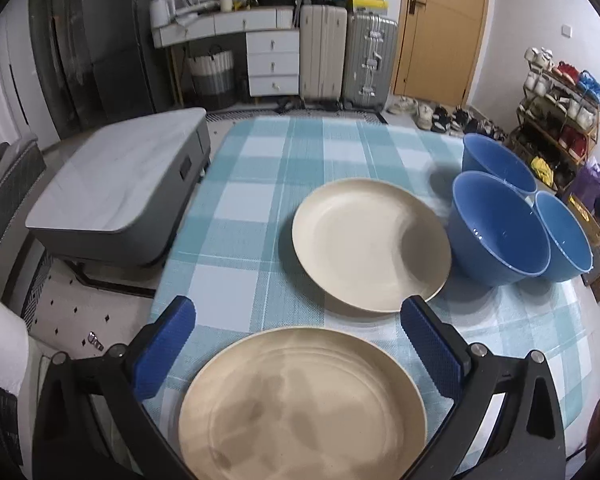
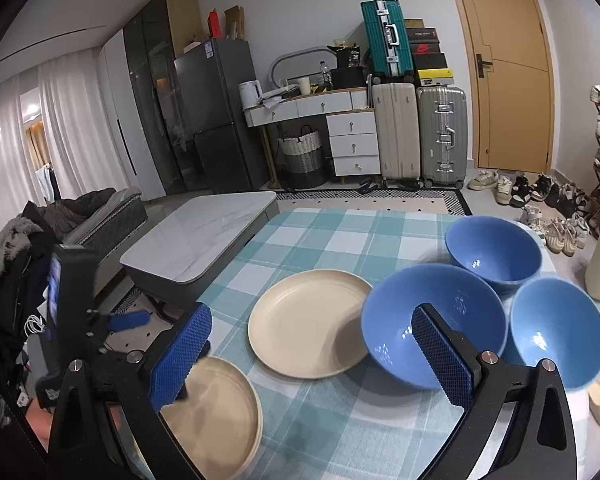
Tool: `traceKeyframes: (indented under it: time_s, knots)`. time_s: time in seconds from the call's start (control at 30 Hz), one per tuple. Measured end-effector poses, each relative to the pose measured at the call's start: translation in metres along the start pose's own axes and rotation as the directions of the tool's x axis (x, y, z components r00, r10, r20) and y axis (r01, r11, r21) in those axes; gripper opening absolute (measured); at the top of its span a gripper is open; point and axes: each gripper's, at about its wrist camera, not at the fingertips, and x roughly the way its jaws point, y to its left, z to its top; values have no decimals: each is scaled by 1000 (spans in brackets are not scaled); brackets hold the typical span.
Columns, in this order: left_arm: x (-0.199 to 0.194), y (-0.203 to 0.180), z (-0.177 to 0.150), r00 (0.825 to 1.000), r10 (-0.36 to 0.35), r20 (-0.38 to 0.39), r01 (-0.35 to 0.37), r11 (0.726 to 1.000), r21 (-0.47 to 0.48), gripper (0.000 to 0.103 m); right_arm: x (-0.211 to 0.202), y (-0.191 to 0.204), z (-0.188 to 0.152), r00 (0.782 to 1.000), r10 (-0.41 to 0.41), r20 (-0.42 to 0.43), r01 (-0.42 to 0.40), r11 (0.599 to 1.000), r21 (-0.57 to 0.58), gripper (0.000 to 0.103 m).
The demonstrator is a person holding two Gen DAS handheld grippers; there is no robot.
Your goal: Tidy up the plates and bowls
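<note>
A woven blue-and-white checked tablecloth (image 1: 268, 216) covers the table. On it lie 2 round, matte cream plates: the near plate (image 1: 300, 404) sits at the near edge, between the spread fingers of the left gripper (image 1: 298, 344), whose ribbed blue pads (image 1: 164, 344) stand wide apart, gripping nothing. The far plate (image 1: 370, 244) lies flat just beyond it. To the right stand 3 glossy blue bowls in a tight cluster: the middle bowl (image 2: 432, 322) just beside the far plate, the far bowl (image 2: 494, 250) behind it, and the right bowl (image 2: 558, 330) near the table's right edge. The right gripper (image 2: 314, 350) hovers over the cloth with its textured pads wide apart, empty. A smooth grey low table (image 2: 200, 236) stands left of the cloth.
</note>
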Motion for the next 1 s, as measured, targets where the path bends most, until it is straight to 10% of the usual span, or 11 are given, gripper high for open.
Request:
traceKeyframes:
  time_s: [0.57, 1.0]
  knots:
    - [79, 33, 49, 974, -109, -198, 103, 994, -41, 103, 65, 4, 79, 998, 51, -38, -51, 999, -7, 102]
    - [142, 31, 63, 943, -111, -313, 111, 994, -19, 99, 104, 6, 79, 992, 33, -124, -38, 999, -33, 102]
